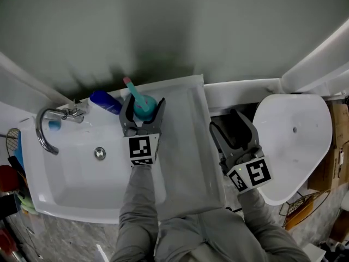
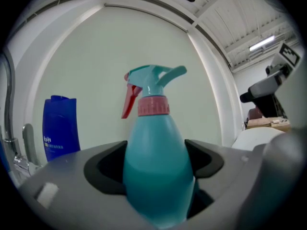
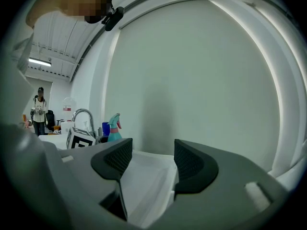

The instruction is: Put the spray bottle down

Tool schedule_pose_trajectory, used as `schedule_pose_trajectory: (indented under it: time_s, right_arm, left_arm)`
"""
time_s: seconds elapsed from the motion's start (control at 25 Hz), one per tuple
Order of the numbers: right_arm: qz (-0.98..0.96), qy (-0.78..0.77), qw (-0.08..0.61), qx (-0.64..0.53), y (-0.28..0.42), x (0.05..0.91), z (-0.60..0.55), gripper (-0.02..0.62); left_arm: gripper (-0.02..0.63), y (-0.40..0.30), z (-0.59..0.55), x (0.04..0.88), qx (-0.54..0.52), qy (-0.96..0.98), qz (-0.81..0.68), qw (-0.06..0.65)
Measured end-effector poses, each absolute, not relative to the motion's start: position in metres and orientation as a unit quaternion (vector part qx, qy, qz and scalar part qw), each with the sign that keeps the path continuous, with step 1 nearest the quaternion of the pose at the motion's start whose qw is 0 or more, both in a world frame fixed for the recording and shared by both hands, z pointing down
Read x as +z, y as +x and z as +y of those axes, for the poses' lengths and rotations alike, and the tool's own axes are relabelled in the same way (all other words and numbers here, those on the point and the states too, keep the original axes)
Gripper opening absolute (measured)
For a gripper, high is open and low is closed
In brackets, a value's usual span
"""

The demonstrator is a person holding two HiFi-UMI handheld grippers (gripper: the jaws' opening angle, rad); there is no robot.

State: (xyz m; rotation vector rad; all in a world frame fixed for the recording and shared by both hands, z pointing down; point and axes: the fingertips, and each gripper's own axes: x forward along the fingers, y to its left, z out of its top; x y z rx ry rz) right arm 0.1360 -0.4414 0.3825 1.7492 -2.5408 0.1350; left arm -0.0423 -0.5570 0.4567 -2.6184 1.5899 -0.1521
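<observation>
The left tongs [image 1: 144, 107] grasp the spray bottle [image 2: 154, 128] round its belly. It stands straight ahead between their jaws, long axis upright, with the trigger head above them. The back ledge of the sink [image 1: 65, 184] lies under these tongs, and a blue bottle [image 1: 105, 101] stands just to their left. Whether the base already touches the ledge cannot be told. The right tongs [image 3: 152, 162] are released, empty, and well off to the right. Setting the bottle down looks like the left tongs' job: straight down, then release.
</observation>
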Motion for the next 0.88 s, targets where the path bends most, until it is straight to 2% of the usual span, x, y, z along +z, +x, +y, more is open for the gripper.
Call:
schedule_pose_trajectory:
  time_s: [0.88]
  right_arm:
    - [-0.818, 0.573, 0.033, 0.048, 0.140, 0.397, -0.471, 0.275]
  left_arm:
    - [0.423, -0.039, -0.582, 0.494, -0.052, -0.850, 0.523, 0.026]
